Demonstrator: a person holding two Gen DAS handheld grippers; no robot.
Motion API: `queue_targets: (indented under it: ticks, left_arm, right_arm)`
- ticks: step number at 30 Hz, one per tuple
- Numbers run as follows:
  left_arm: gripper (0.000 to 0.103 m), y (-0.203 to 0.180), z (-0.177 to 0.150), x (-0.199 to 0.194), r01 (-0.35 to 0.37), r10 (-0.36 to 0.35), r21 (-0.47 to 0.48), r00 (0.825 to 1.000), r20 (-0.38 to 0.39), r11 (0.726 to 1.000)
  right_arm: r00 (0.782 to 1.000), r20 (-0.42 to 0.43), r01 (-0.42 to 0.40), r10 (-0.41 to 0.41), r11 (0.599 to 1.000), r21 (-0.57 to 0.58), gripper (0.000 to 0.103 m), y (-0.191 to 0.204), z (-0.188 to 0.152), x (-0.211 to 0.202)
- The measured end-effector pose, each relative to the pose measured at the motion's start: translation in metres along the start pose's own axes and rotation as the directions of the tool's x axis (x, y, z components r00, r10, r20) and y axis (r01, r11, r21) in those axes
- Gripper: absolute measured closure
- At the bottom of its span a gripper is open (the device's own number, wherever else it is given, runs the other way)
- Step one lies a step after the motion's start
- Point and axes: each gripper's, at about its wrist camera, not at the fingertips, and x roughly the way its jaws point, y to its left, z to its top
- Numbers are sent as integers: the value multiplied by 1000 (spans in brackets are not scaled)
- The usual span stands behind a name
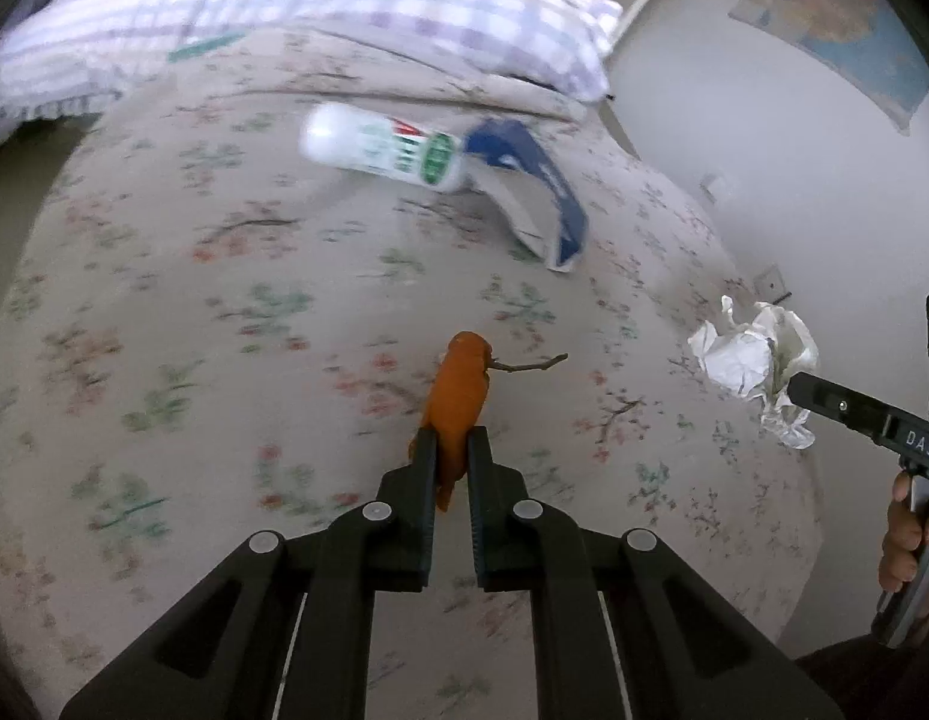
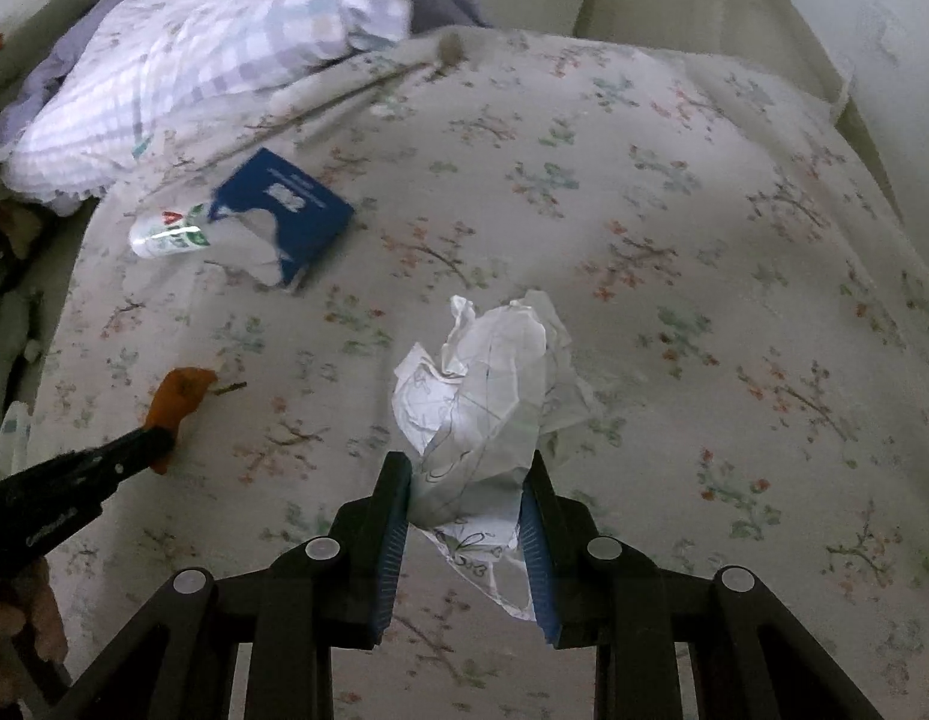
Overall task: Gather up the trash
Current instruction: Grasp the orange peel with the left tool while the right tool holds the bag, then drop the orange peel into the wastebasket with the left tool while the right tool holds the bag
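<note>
I see a bed [image 2: 674, 228] filling both views, covered by a pale floral bedspread [image 1: 236, 276]. At its far end lies a checked lilac-and-white pillow [image 1: 356, 18], with a second bundle of checked bedding [image 2: 212, 60] showing in the right wrist view. A pale wall [image 1: 734, 138] borders the bed, and a map-like poster [image 1: 842, 42] hangs on it. Near the pillow I note a blue-and-white tissue box [image 2: 284, 216], crushed and torn open, and touching it a white bottle [image 1: 380, 147] with a green and red label, lying on its side. Nearer to me, my right hand-held gripper [image 2: 469, 480] is clamped on a crumpled paper ball [image 2: 482, 384] with pen scribbles; the blue-padded fingers [image 2: 392, 546] press its lower part from both sides, and most of the ball sticks out beyond the tips. From the left wrist view the same paper sits at the right edge, with the right tool's black body and a hand [image 1: 905, 534] on its handle below it. My left hand-held gripper [image 1: 451, 450] is closed on an orange peel [image 1: 458, 402], the black fingers squeezing its lower end while the rest stands out ahead of the tips. A thin brown twig [image 1: 527, 363] juts sideways from the upper part of the peel. I cannot tell from either view whether peel or paper touches the bedspread.
</note>
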Motion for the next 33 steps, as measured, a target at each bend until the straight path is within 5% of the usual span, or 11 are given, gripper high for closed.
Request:
queue_targets:
  ticks: [16, 33]
  left_arm:
    - [94, 101, -22, -103, -97, 113, -145, 988, 102, 985]
    - [93, 218, -81, -182, -177, 246, -371, 958, 145, 912]
  right_arm:
    - [996, -2, -88, 89, 989, -119, 72, 105, 5, 10]
    - [980, -51, -200, 194, 947, -251, 72, 227, -3, 37]
